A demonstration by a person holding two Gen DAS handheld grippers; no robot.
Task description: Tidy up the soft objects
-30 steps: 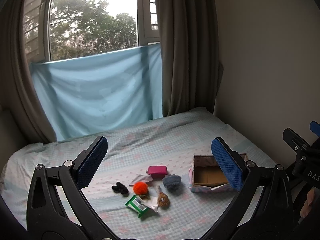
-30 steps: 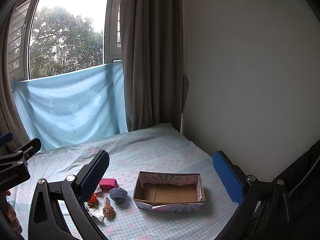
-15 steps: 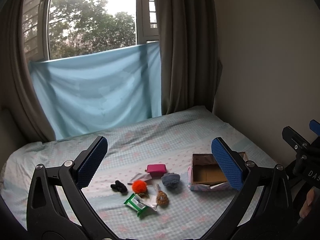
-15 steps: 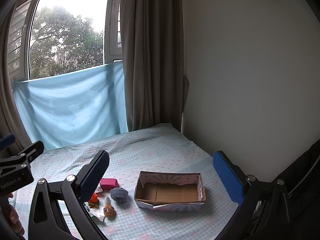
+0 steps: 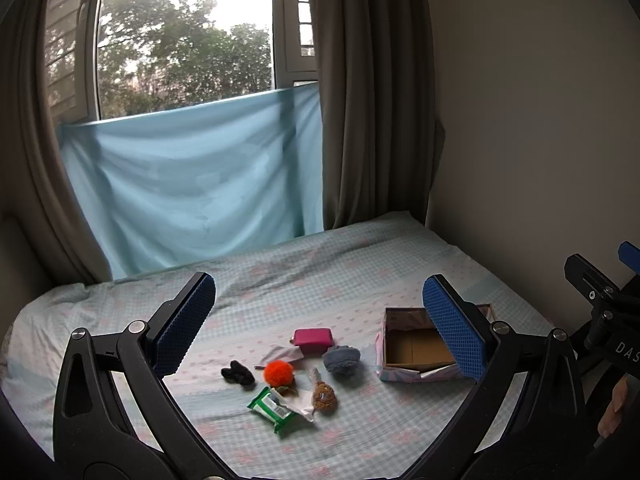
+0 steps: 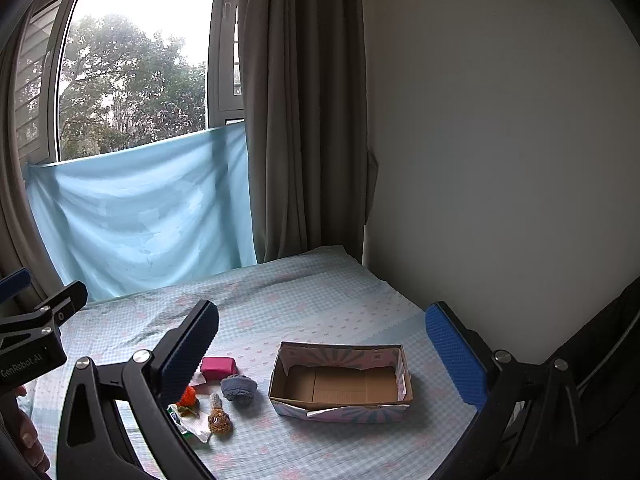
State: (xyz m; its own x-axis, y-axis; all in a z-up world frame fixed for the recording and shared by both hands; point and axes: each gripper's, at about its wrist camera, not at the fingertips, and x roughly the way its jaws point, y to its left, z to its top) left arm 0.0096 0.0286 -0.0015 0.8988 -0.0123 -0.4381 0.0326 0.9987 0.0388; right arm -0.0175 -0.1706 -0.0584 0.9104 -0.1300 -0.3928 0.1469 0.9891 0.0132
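Note:
Small soft items lie in a cluster on the bed: a pink pouch (image 5: pixel 313 337), a grey-blue knit ball (image 5: pixel 341 361), an orange pompom (image 5: pixel 279 372), a black scrunchie (image 5: pixel 237 373), a brown knit toy (image 5: pixel 323 397) and a green wipes pack (image 5: pixel 271 408). An open, empty cardboard box (image 5: pixel 416 350) stands to their right. The box (image 6: pixel 340 384), the pouch (image 6: pixel 218 367) and the knit ball (image 6: pixel 239 387) also show in the right wrist view. My left gripper (image 5: pixel 320 326) is open and empty above the cluster. My right gripper (image 6: pixel 322 354) is open and empty above the box.
The bed (image 5: pixel 340 272) has a light checked sheet. A wall (image 6: pixel 500 140) runs along its right side. A blue cloth (image 5: pixel 192 184) and brown curtains (image 5: pixel 368 92) hang at the window behind. The other gripper shows at the edge of each view.
Both grippers have drifted slightly; the items sit a little further left and higher in the left wrist view. Nothing was taken hold of.

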